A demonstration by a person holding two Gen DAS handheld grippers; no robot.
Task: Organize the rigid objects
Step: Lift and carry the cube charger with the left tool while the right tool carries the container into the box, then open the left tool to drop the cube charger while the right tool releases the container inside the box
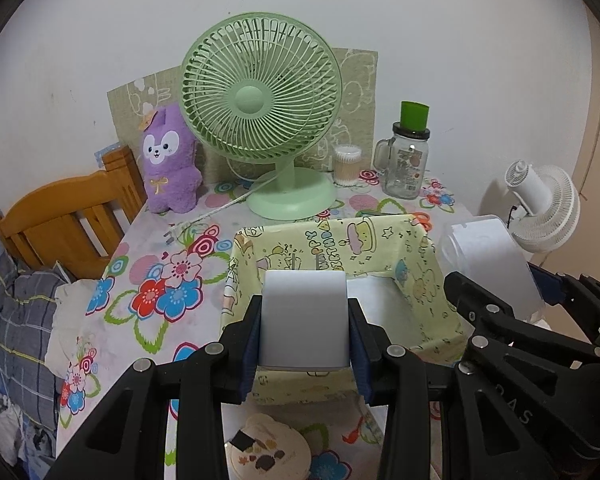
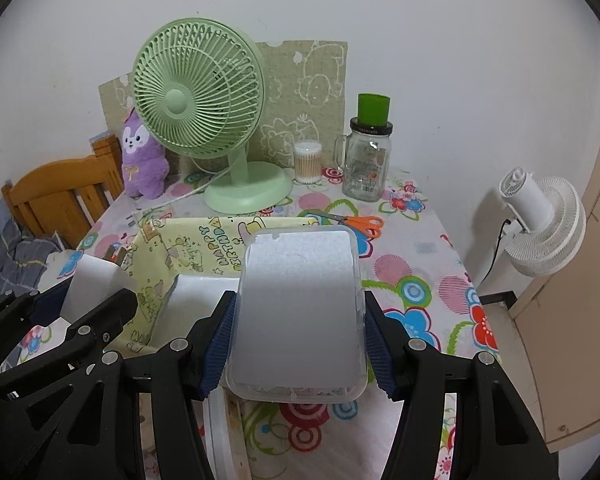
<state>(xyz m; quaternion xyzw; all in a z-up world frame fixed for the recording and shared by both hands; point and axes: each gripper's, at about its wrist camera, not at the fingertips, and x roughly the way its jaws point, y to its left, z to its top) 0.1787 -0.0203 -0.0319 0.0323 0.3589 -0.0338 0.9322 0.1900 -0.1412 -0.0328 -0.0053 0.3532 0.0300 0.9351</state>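
The left tongs (image 1: 304, 336) pinch a white block (image 1: 303, 318) and the right tongs (image 2: 298, 340) pinch a clear lidded plastic box (image 2: 298, 312), both held over the near part of a yellow cartoon-print fabric bin (image 1: 420, 276) on the floral surface (image 1: 160, 264), the green fan (image 1: 260, 92) beyond.

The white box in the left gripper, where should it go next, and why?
Probably a little forward and down into the yellow fabric bin. The left gripper is shut on the white box, which hangs over the bin's near edge, and another white box already lies inside. The right gripper holds a clear plastic box beside it.
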